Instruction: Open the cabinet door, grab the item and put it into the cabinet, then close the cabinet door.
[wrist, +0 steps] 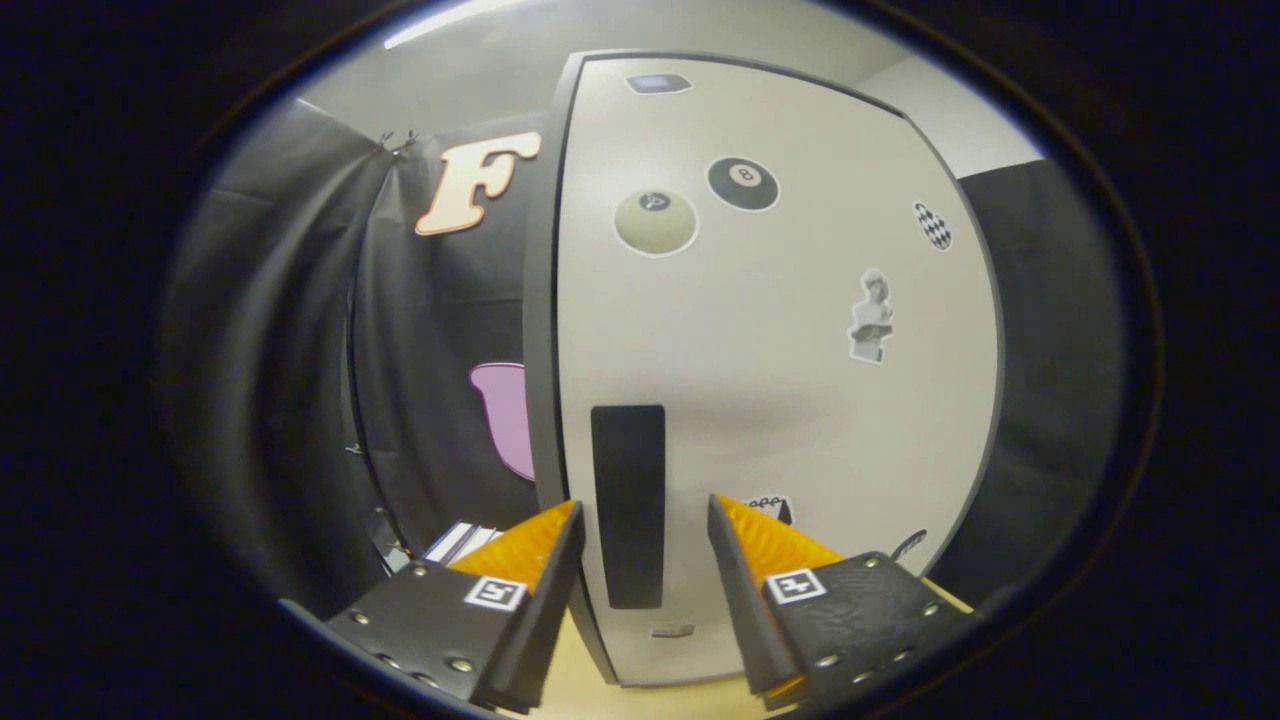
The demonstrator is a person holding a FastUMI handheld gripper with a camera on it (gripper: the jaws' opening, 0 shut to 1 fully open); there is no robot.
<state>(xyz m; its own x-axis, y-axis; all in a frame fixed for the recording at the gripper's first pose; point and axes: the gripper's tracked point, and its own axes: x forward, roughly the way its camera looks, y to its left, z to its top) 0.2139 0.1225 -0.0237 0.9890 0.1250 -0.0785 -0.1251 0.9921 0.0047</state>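
Cabinet door (780, 400) closed, directly ahead. Claw (645, 525) spread wide, empty — its fingers flank the black vertical handle (628, 500). Door appears rigid, likely light; grip that handle mid-length — smooth panel offers no purchase.

Your gripper view is evenly lit from above: a bright ceiling light strip (450, 18) shows as a white streak over the scene. The pale cabinet door (780, 400) reflects this light softly, without hard glare, and carries a faint grey shadow band just above its dark handle (628, 505). The black cloth wall (290, 380) stays dim, with only its folds catching light. Note the strong fisheye distortion: the door's straight edges bow outward. Focus is soft overall. The orange fingers (530, 550) of the open gripper (640, 525) flank the handle, bright and slightly blurred.
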